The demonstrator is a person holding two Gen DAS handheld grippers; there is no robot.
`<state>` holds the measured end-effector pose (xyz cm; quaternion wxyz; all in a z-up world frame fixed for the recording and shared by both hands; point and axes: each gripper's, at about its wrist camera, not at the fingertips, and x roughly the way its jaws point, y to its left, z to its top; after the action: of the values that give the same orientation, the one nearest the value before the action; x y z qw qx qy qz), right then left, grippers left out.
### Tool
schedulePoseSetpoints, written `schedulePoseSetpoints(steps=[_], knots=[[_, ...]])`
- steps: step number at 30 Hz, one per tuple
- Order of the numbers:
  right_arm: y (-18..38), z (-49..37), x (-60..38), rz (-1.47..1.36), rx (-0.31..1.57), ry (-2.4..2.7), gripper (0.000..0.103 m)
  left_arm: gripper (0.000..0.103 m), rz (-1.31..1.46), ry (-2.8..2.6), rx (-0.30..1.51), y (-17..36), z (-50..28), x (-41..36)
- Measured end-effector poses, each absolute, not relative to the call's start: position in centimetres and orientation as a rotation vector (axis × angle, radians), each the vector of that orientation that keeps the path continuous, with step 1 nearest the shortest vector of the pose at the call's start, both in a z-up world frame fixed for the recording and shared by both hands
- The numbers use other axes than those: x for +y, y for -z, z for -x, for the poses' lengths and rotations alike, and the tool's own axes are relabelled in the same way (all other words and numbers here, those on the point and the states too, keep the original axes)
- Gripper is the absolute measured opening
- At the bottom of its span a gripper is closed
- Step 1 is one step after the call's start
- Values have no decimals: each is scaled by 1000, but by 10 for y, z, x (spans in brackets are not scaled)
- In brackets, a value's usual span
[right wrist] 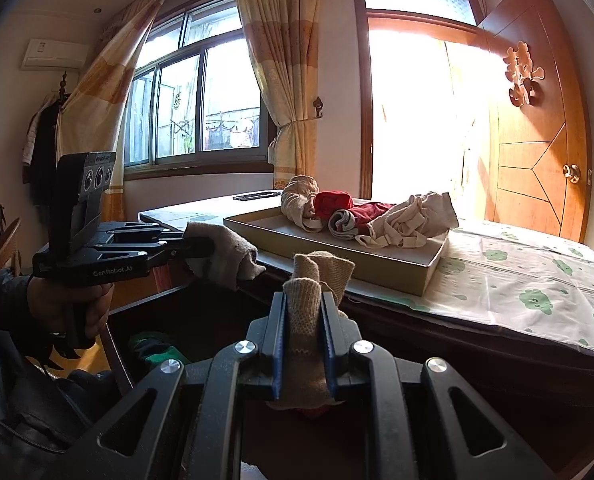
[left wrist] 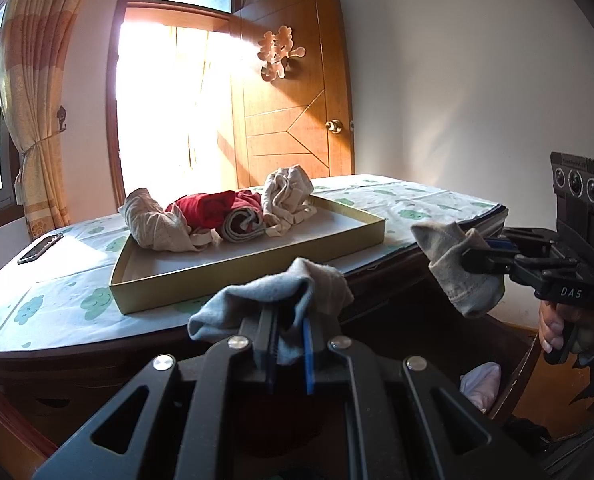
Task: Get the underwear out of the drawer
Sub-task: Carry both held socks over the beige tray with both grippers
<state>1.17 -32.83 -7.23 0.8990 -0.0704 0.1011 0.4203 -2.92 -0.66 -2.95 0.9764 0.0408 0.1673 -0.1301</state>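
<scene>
Both grippers — left gripper (left wrist: 291,320), right gripper (right wrist: 304,316) — clamped on cloth (left wrist: 305,288).

A white table cover (left wrist: 377,196) carries green cloud prints. Beige and red garments (left wrist: 217,216) lie in a tan box (left wrist: 257,258), centre frame. Upper left, orange-yellow curtains (left wrist: 37,80).

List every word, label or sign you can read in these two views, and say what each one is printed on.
"DAS": side of the right gripper.
"GenRobot.AI": side of the left gripper.
Small print on each gripper's camera block: too blurred to read.
Cut-out character ornament on the wooden door: decorative sign, strokes too washed out to read surely.
</scene>
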Motion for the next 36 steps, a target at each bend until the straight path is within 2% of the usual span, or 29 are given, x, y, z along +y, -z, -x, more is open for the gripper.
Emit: schedulePoseSetpoints(steps=[36], knots=[[48, -21, -324, 141, 166, -880, 18, 8, -81, 280, 319, -4, 11, -16]])
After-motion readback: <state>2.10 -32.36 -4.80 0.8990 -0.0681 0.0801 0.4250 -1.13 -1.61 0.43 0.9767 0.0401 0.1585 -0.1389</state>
